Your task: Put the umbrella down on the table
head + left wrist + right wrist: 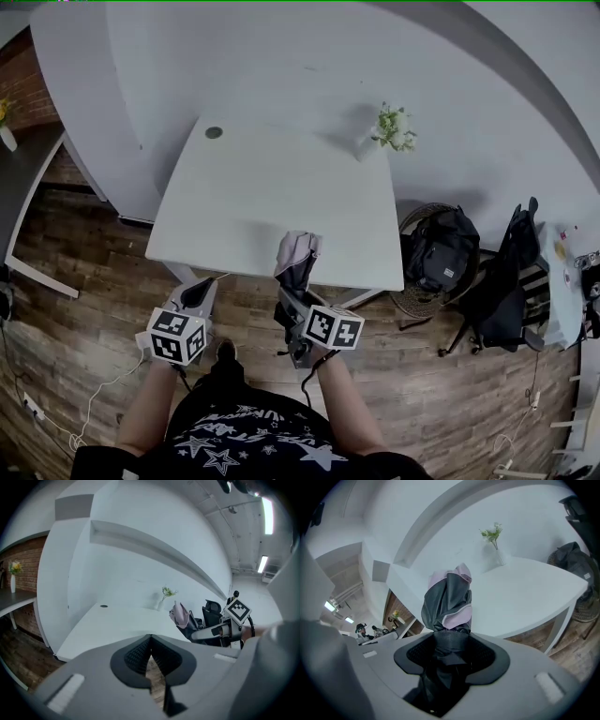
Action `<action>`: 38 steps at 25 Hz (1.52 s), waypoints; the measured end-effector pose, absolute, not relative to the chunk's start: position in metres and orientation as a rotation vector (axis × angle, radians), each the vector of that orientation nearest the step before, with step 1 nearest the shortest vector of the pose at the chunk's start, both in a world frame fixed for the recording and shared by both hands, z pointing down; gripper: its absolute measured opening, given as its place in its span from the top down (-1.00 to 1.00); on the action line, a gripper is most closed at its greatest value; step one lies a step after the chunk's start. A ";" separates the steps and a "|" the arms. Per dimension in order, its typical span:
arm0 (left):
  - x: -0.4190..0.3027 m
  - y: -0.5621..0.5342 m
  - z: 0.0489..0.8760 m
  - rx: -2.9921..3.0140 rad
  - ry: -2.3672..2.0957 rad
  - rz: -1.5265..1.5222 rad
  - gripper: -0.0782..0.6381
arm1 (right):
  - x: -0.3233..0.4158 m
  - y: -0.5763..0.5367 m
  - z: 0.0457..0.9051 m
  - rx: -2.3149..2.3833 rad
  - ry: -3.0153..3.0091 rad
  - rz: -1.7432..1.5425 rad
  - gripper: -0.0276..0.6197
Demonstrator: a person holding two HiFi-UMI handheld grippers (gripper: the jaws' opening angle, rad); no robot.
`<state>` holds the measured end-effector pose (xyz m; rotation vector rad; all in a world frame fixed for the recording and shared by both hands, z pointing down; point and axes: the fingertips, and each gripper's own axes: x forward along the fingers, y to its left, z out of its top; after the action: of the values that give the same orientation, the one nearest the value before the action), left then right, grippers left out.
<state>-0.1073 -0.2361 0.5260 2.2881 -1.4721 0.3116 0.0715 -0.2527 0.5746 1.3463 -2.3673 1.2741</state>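
Observation:
A folded umbrella [298, 255], dark grey and pale pink, stands up out of my right gripper [292, 300], whose jaws are shut on its lower part. Its top hangs over the near edge of the white table [272, 187]. In the right gripper view the umbrella [447, 599] rises between the pads of the right gripper [449, 645], with the table [525, 588] behind it. My left gripper [199, 292] is held to the left, just short of the table edge, pads [140, 653] together at the tips and holding nothing. The left gripper view shows the umbrella [180, 613] off to its right.
A small vase of flowers [389, 131] stands at the table's far right, and a dark round disc [214, 132] lies at its far left. Right of the table a black backpack [439, 253] sits in a basket beside a black chair [506, 281]. Wooden floor [84, 319] lies below.

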 end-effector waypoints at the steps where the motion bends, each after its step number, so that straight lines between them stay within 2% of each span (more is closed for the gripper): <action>1: -0.111 -0.244 0.527 2.289 -1.466 0.313 0.77 | 0.068 -0.260 0.577 1.354 -2.354 1.276 0.18; 22: -0.167 -0.355 0.555 2.293 -1.323 0.336 0.77 | -0.004 -0.369 0.618 1.448 -2.164 1.360 0.18; 38: -0.174 -0.384 0.573 2.276 -1.282 0.330 0.77 | -0.005 -0.406 0.652 1.523 -2.008 1.344 0.17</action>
<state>-0.1741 -0.3841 0.5729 2.2758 -1.2823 0.3300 -0.0053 -0.4060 0.6523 1.5228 -2.0076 1.3443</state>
